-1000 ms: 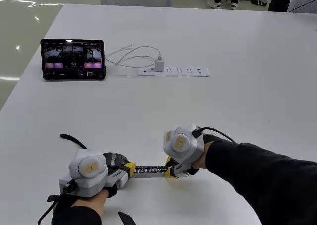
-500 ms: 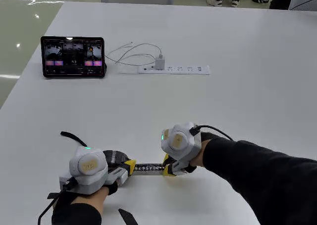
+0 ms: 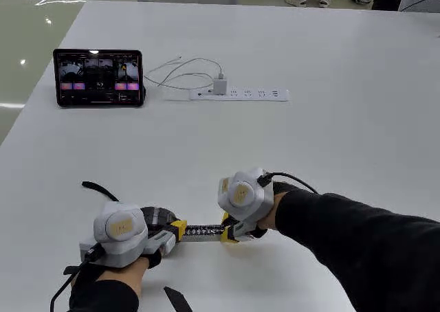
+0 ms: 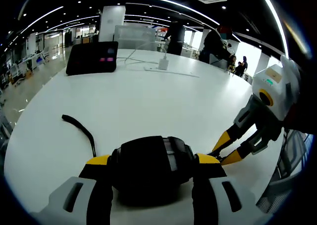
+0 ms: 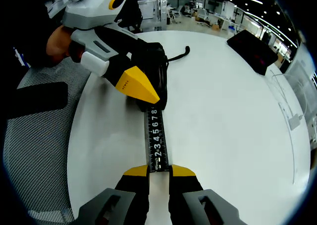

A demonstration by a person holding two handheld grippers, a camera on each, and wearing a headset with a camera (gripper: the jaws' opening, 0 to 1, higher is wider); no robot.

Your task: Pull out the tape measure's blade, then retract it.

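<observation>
tape blade [image 5: 157, 136] — printed numerals, 2 to 8

Black tape measure [image 4: 151, 164] — dark, white-numbered blade [image 5: 156, 136]

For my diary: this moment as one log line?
left gripper: holds tape measure | right gripper: pinches blade | blade: partly out

Head view: tape measure case [image 3: 159, 218] largely hidden behind left gripper [image 3: 173, 234]. Right gripper view: end of blade [image 5: 156, 140] concealed between right gripper [image 5: 158, 173] jaws. Screen content on tablet [image 3: 98, 77] too small to read.
</observation>
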